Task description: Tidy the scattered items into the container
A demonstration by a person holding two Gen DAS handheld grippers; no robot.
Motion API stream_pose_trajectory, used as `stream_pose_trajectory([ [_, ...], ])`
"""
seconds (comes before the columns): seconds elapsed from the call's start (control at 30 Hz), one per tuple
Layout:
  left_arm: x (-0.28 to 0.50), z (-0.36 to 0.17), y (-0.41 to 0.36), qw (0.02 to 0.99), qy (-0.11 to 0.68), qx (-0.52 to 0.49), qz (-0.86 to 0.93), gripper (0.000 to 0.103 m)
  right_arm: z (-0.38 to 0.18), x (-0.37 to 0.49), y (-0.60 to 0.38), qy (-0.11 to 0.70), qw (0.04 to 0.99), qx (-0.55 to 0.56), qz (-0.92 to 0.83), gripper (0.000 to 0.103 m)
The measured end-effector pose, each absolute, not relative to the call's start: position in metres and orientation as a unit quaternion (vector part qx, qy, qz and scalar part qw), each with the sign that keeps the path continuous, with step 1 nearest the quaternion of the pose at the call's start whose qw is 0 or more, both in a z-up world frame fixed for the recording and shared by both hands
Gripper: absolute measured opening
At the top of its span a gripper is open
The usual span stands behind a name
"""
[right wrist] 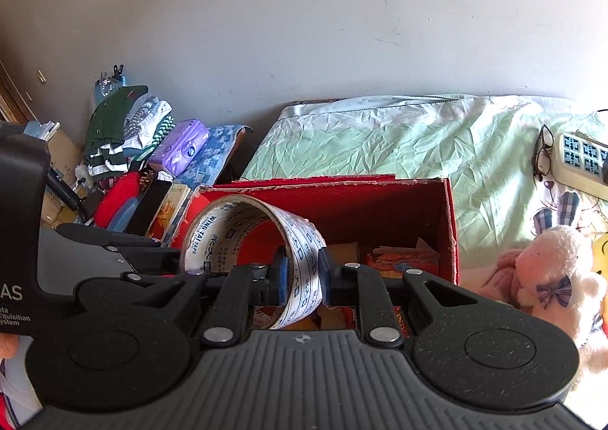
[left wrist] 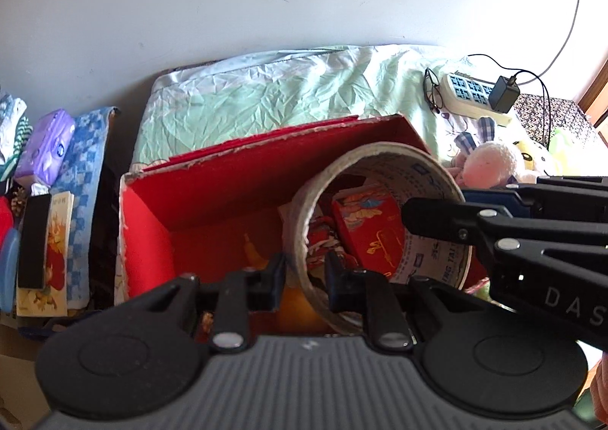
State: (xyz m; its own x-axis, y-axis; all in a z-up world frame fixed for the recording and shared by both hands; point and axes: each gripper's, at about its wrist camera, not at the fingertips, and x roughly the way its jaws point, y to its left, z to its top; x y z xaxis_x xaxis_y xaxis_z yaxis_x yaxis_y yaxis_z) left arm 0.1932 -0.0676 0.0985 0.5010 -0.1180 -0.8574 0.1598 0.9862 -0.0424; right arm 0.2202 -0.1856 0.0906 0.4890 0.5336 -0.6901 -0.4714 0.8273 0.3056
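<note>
**Tape ring held over the red box**

Our left gripper (left wrist: 302,283) and right gripper (right wrist: 302,276) both clamp the white printed tape-roll ring (right wrist: 304,266) above the open red cardboard box (left wrist: 243,171). Beyond lie a crumpled pale-green bedsheet (right wrist: 399,141) and a bare grey wall (right wrist: 304,12).

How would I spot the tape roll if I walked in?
Find the red cardboard box on the green-sheeted bed. Over it, both hand-held grippers pinch a tape roll: the only white ring, printed with blue lettering.
</note>
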Motion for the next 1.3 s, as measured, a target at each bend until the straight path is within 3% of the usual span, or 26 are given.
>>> stream_pose_trajectory([
  [0.53,0.235,0.066,-0.027,0.854,0.519,0.019,-0.038,0.017,0.058,0.261,-0.148,0.443,0.832,0.049,0.332,0.017],
  [1.3,0.252,0.011,-0.026,0.835,0.521,0.159,0.077,0.018,-0.015,0.31,-0.113,0.528,0.744,0.092,0.399,0.012],
])
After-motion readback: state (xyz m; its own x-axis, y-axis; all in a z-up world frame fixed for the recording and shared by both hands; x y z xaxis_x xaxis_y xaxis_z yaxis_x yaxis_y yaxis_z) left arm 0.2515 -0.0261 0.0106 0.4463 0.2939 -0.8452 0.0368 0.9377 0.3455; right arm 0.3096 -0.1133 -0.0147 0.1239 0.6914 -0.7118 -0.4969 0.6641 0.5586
